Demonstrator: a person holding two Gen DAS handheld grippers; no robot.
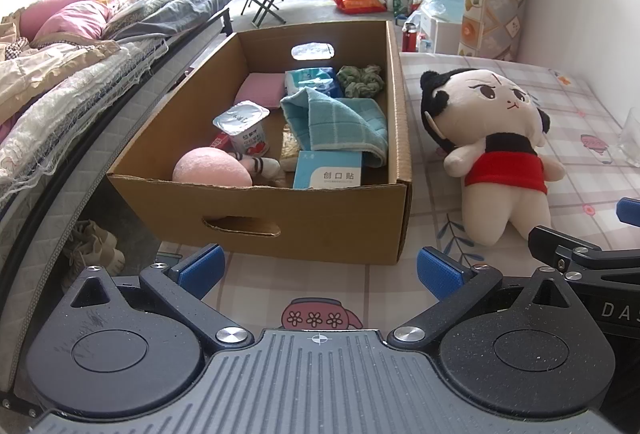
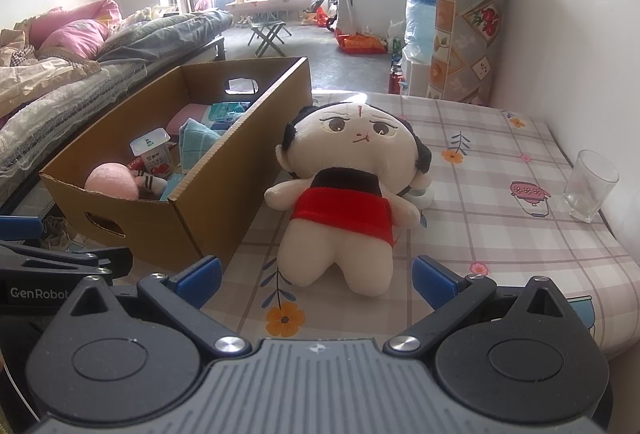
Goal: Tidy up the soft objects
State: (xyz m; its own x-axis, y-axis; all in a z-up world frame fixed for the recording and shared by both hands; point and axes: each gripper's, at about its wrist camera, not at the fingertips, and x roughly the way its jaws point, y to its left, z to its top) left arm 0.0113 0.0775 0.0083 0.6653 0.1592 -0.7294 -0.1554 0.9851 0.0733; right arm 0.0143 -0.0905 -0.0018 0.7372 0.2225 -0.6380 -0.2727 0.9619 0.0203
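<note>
cardboard box [image 1: 340,222] with teal towel [image 1: 336,120], yogurt cup [image 1: 244,126], pink plush [image 1: 212,166]

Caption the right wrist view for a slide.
Open right gripper faces a plush doll lying beside a cardboard box of mixed items.

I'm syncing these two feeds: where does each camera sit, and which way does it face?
Left wrist: on the left tongs, open, facing the cardboard box; the right tongs' edge shows at right.
Right wrist: on the right tongs, open, facing the plush doll; the left tongs' edge shows at left.
Both share box, doll, glass, tablecloth.
</note>
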